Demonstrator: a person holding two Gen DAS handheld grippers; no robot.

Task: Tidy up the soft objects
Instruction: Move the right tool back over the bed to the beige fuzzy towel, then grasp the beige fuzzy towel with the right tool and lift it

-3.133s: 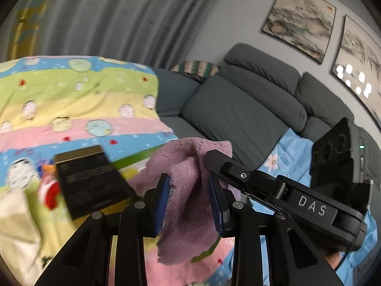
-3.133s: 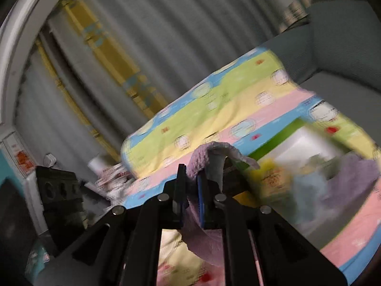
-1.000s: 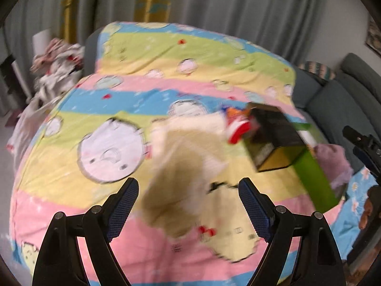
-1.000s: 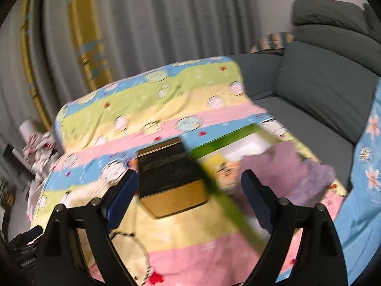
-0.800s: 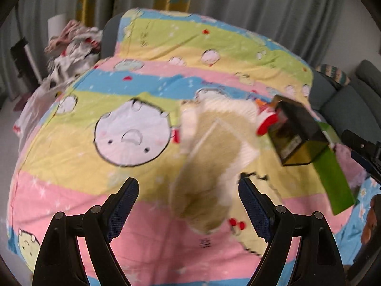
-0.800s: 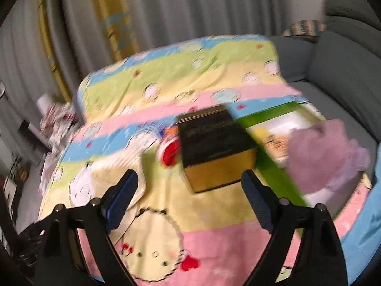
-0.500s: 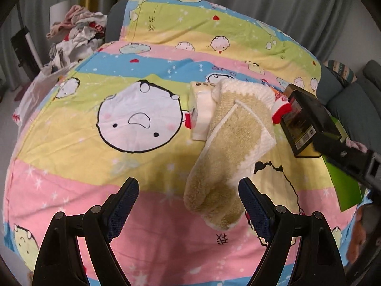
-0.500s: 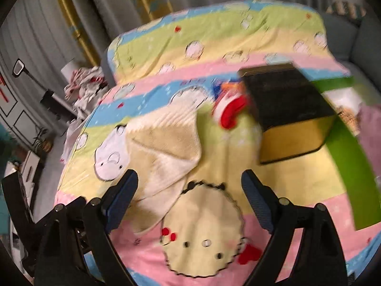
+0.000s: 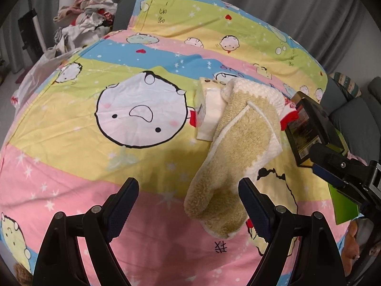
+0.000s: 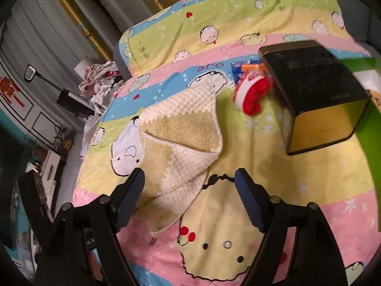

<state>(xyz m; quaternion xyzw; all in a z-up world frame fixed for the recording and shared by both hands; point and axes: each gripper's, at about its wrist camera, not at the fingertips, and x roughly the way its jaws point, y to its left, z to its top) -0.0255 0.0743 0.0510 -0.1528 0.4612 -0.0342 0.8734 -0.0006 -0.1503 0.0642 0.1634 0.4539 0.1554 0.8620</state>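
A beige and cream towel (image 9: 238, 143) lies crumpled on the cartoon bedsheet (image 9: 95, 157), draped over a white tissue pack (image 9: 207, 112). It also shows in the right wrist view (image 10: 181, 147). My left gripper (image 9: 188, 205) is open and empty, just short of the towel's near end. My right gripper (image 10: 190, 190) is open and empty, above the towel's near corner. A red and white soft item (image 10: 250, 93) lies beside a black and gold box (image 10: 316, 88).
A green box (image 10: 366, 109) stands behind the black box at the right. The right gripper's body (image 9: 343, 171) shows at the right of the left wrist view. A clothes pile (image 9: 83, 19) lies beyond the far left of the bed. Grey curtains hang behind.
Both grippers let go of the purple cloth by the green box, opened, and swung left over the bed toward the beige towel, closing in on it over the last second.
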